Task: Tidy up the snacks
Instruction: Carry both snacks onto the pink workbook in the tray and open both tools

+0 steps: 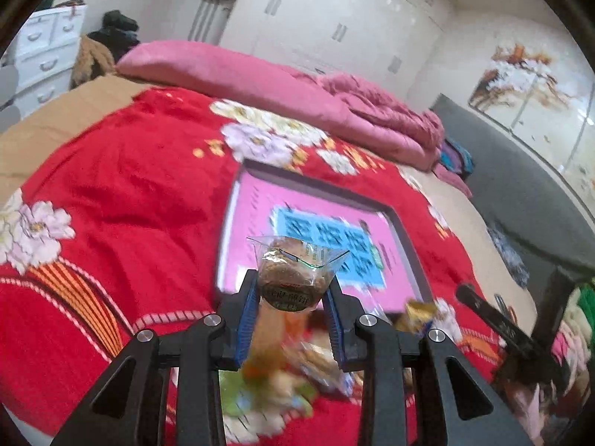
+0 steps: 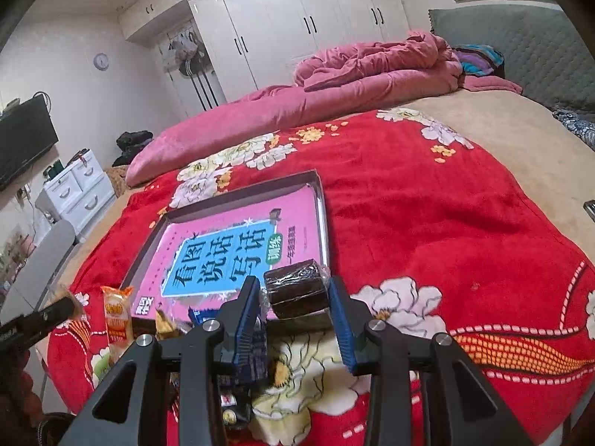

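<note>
A book lies in a tray on the blanket.

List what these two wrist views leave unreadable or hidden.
- Left wrist view: the loose snacks beneath the left gripper are motion-blurred; kinds unreadable.
- Left wrist view: label on the held cake packet too blurred to read.
- Right wrist view: packets below the right gripper hidden by its frame.
- Right wrist view: tray floor hidden under the pink book.
</note>
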The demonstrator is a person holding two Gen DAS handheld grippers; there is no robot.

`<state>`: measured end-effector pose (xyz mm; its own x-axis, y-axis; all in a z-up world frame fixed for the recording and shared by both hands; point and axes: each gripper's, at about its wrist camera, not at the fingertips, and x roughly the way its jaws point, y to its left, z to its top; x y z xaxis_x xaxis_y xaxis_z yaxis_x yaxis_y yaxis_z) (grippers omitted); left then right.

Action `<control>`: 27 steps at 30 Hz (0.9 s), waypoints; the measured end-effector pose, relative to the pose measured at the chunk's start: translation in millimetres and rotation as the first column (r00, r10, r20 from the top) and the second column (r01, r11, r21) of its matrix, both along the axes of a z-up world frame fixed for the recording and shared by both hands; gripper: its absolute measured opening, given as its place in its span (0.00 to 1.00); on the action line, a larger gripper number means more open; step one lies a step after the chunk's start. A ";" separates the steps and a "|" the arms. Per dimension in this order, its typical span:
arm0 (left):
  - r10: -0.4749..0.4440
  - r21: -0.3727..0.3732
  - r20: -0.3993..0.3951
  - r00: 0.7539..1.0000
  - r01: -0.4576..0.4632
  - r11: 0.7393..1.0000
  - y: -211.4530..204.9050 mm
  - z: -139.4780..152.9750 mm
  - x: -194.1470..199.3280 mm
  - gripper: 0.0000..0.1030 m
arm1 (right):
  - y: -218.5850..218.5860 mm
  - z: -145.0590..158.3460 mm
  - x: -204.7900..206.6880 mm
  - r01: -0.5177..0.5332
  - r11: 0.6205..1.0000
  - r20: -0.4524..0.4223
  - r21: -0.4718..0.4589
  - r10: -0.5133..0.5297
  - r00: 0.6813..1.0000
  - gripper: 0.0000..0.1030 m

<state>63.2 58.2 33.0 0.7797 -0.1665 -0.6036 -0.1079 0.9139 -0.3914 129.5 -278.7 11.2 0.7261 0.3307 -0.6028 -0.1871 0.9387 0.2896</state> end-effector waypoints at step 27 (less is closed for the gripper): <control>0.037 0.043 -0.093 0.995 -0.033 0.999 13.3 -42.9 77.8 0.33 | 19.8 -25.9 49.3 -0.047 0.995 -0.061 -0.086 0.042 0.997 0.37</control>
